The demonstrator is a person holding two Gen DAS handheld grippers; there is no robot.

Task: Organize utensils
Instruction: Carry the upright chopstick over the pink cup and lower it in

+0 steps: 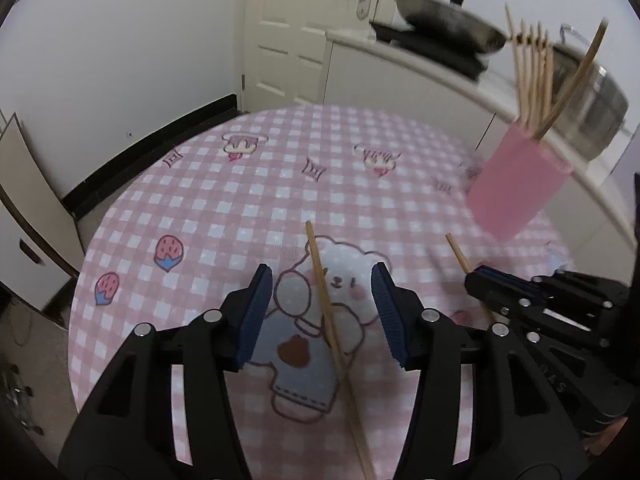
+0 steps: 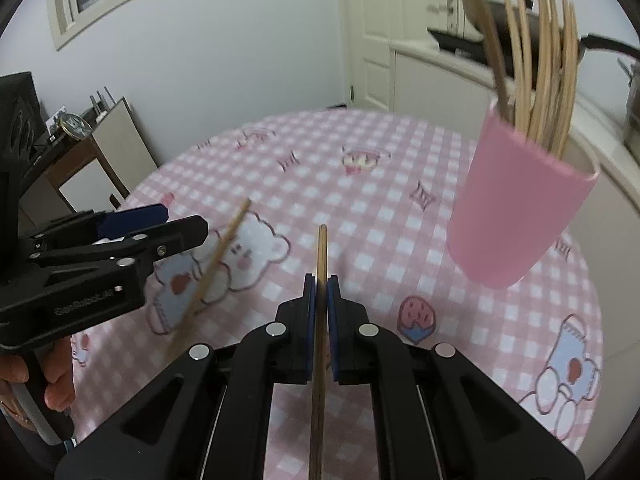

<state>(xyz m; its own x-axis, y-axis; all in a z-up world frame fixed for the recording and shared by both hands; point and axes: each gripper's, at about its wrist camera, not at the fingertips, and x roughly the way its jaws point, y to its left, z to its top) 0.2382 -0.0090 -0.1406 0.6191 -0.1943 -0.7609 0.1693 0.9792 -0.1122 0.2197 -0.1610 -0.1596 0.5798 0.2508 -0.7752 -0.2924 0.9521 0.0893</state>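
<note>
Chopsticks are the business here. The left gripper (image 1: 322, 312) stands with jaws apart, one chopstick (image 1: 338, 354) lying loose between its pads (image 1: 254, 320), touched by neither; it seems let go or about to be picked. Right of it, the right gripper (image 2: 321, 320) is clamped on a second chopstick (image 2: 320, 344), held lengthwise, likely for dropping into the pink cup (image 2: 516, 204). That cup, further right on the checked tablecloth (image 2: 360, 184), already holds several sticks. White lettering on the left gripper's body is too blurred to read.
</note>
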